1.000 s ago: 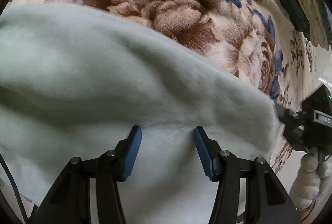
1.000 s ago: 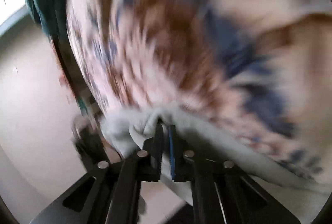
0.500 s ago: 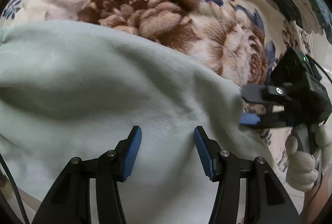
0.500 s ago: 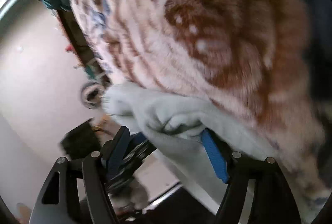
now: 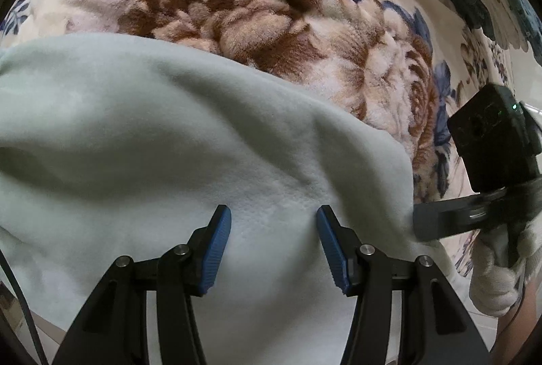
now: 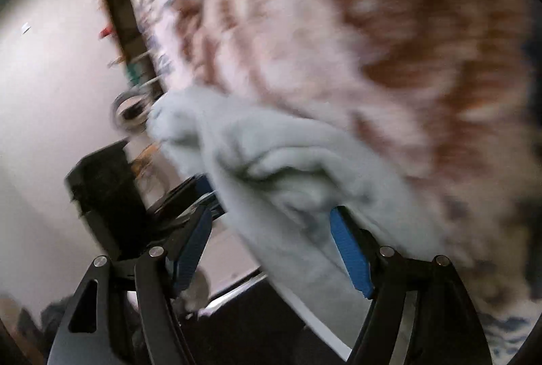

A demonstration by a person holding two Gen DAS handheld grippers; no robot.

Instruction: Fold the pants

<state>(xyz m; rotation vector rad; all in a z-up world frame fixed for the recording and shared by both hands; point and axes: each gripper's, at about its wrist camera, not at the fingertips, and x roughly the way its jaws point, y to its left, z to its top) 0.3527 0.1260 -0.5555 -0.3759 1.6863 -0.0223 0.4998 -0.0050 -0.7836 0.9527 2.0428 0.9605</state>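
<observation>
The soft green pants [image 5: 162, 141] lie on the flowery blanket [image 5: 271, 19]. The left gripper [image 5: 273, 243] is partly open above them. At 3 o'clock, the right gripper [image 6: 271, 239] is wide open, cloth loose between its jaws.

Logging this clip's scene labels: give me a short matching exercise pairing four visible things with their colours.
Things:
1. pants
2. blanket
3. glove
4. pads of the left hand-held gripper

Colours:
A. blue
B. pale mint green
C. white
D. cream with brown and navy flowers

Pairs: 1-B, 2-D, 3-C, 4-A
</observation>
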